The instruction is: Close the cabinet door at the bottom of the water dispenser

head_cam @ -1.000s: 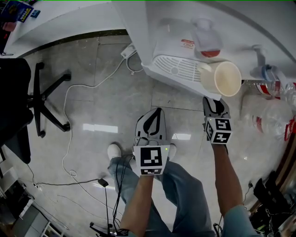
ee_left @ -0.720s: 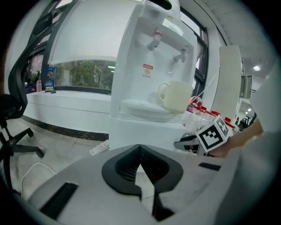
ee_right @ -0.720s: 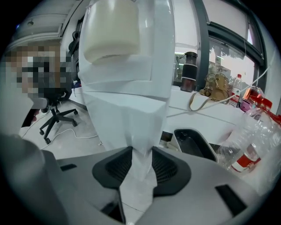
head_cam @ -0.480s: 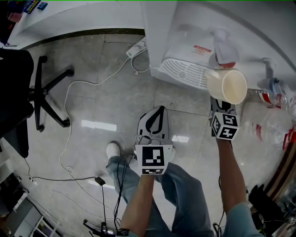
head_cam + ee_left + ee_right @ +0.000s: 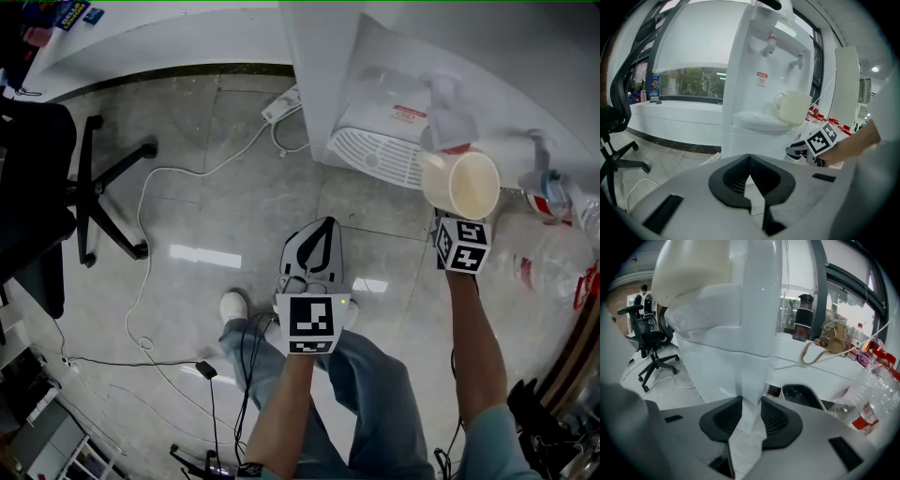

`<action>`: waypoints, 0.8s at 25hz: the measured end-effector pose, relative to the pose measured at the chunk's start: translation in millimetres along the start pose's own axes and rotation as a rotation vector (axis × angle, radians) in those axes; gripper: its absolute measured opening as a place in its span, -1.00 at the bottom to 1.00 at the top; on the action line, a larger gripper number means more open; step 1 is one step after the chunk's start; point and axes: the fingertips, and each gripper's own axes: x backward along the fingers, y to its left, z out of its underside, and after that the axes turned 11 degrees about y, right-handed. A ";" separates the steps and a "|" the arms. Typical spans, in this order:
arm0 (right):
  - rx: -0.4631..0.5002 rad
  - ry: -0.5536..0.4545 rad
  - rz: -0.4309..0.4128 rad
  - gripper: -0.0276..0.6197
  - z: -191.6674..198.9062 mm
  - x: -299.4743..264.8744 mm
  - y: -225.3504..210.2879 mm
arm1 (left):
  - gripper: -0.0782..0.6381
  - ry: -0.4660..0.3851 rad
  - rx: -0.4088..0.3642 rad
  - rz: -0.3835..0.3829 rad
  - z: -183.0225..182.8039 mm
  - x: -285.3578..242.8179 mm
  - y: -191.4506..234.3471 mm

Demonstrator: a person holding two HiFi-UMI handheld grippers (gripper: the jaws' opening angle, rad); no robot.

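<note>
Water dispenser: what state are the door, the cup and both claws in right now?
cabinet door: swung open, its edge between the right claw's jaws.
cup: upright on the drip tray, looks empty.
right claw: shut on the cabinet door's edge.
left claw: shut, nothing in it.

Left gripper closed (empty), right gripper clamping cabinet door.

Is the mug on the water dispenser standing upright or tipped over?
Upright. The mug stands on the drip tray; in the head view its open mouth faces up toward the camera.
</note>
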 end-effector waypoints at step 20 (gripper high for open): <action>-0.075 -0.131 -0.253 -0.78 -11.8 147.4 139.9 | -0.75 0.041 -0.013 0.101 4.5 75.9 -17.0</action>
